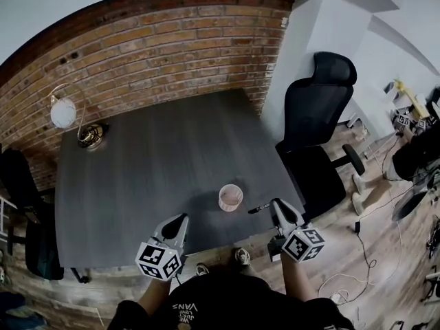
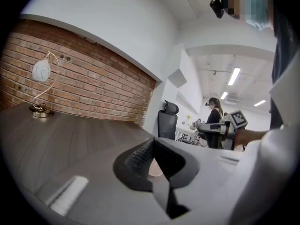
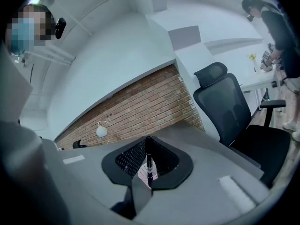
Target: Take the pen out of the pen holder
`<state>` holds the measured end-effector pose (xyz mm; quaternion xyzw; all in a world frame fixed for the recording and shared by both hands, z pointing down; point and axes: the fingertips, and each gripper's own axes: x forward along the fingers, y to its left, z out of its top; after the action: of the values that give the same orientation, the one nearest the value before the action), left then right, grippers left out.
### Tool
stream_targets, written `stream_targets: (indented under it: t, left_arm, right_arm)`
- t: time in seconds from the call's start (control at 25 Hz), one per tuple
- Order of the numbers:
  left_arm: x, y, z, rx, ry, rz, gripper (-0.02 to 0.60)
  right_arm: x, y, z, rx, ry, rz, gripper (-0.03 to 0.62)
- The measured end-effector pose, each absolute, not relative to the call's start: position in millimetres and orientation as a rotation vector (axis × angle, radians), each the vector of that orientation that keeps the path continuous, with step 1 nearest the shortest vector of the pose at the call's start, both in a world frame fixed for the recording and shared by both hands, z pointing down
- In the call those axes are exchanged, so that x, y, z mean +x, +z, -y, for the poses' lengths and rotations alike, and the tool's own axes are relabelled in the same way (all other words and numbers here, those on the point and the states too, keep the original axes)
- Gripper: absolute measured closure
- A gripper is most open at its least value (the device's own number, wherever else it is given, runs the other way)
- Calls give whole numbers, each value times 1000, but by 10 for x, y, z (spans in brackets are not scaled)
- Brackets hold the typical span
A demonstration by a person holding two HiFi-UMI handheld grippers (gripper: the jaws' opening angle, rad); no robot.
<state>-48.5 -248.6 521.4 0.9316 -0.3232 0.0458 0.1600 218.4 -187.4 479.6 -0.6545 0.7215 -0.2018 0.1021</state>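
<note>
The pink mesh pen holder [image 1: 230,197] stands upright near the front edge of the dark grey table [image 1: 151,177]. To its right, my right gripper [image 1: 273,204] is shut on a black pen [image 1: 259,208], which sticks out toward the holder, clear of it. In the right gripper view the pen [image 3: 149,165] stands upright between the closed jaw tips [image 3: 147,138], with the holder [image 3: 142,174] behind it. My left gripper [image 1: 183,218] hovers over the table's front edge, left of the holder, jaws together and empty. In the left gripper view the holder [image 2: 154,169] shows below the closed tips [image 2: 153,142].
A lamp with a white globe [image 1: 63,113] stands at the table's far left corner by the brick wall [image 1: 158,40]. A black office chair [image 1: 316,136] sits at the table's right side. Cables [image 1: 357,253] lie on the wooden floor. Another person [image 2: 214,125] stands in the background.
</note>
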Motion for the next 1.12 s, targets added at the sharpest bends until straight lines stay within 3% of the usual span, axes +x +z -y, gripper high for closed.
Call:
stream_targets:
  t: [1.12]
  left_arm:
    - [-423,5384,2267,2677,195,788,529]
  right_arm:
    - [1986,5277,1361,-2021,-730,-2008,556]
